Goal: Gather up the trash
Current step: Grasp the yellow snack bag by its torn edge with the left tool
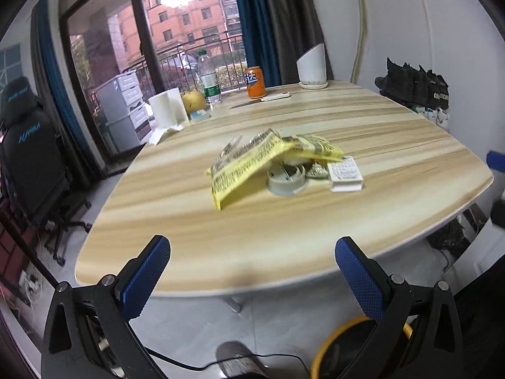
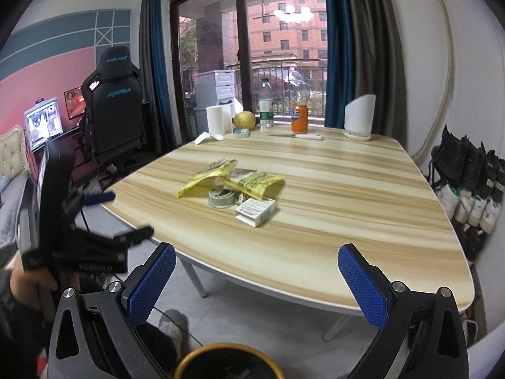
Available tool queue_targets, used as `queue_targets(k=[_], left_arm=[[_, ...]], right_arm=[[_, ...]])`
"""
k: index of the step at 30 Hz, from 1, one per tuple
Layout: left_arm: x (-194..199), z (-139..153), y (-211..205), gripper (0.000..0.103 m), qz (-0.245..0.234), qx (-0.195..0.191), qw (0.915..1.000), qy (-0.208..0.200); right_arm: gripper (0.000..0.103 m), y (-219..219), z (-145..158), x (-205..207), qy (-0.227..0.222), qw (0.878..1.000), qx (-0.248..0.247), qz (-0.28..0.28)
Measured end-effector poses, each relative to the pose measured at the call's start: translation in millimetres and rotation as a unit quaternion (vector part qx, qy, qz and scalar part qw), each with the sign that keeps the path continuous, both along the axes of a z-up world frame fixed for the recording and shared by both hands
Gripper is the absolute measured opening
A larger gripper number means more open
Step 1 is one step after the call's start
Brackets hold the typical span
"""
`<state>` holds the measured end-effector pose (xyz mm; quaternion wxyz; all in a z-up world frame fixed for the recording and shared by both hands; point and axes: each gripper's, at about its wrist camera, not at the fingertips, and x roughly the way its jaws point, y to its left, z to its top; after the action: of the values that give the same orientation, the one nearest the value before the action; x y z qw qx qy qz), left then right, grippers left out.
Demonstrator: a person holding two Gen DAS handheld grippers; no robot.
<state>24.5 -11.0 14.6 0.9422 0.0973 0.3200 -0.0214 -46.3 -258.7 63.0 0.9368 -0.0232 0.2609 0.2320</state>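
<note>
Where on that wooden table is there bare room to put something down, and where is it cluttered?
Bare wood runs along the table's near edge, in front of the yellow wrappers, grey round lid and white box. The right side and the band behind the pile are free too. The far edge is crowded: paper towel roll, water bottle, orange can, knife, white pot.

Light striped wooden table (image 2: 363, 208), orange soda can (image 2: 299, 118) at its far edge, clear plastic water bottle (image 2: 266, 102), white paper towel roll (image 2: 215, 120), round yellow pear (image 2: 244, 119), white slanted pot (image 2: 359, 117), black gaming chair (image 2: 115, 101), dark boots (image 2: 467, 161) by the wall.
</note>
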Motion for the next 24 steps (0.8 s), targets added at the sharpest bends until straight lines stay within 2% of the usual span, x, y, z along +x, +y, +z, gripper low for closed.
queue_targets(k=[5, 10, 19, 20, 23, 24], left_arm=[[29.0, 5.3, 2.6, 0.102, -0.003, 0.016, 0.9998, 0.009], [58.8, -3.9, -0.3, 0.102, -0.001, 0.043, 0.9987, 0.027], [76.1, -2.6, -12.4, 0.101, -0.003, 0.070, 0.9973, 0.020], [77.6, -3.2, -13.1, 0.098, -0.002, 0.075, 0.9970, 0.021], [83.9, -4.5, -15.1, 0.080, 0.007, 0.090, 0.9957, 0.019], [84.7, -5.1, -16.0, 0.078, 0.005, 0.092, 0.9955, 0.024]], right_arm=[[0.103, -0.7, -14.0, 6.8, 0.015, 1.000, 0.001, 0.001], [0.103, -0.8, -30.2, 16.1, 0.031, 1.000, 0.002, 0.005], [0.103, -14.5, -51.1, 26.0, 0.049, 0.999, 0.011, 0.000], [0.103, -16.0, -52.0, 25.9, 0.049, 0.999, 0.013, -0.002], [0.103, -19.1, -53.5, 26.8, 0.052, 0.999, 0.017, -0.004], [0.103, -20.0, -53.7, 26.4, 0.052, 0.998, 0.018, -0.004]])
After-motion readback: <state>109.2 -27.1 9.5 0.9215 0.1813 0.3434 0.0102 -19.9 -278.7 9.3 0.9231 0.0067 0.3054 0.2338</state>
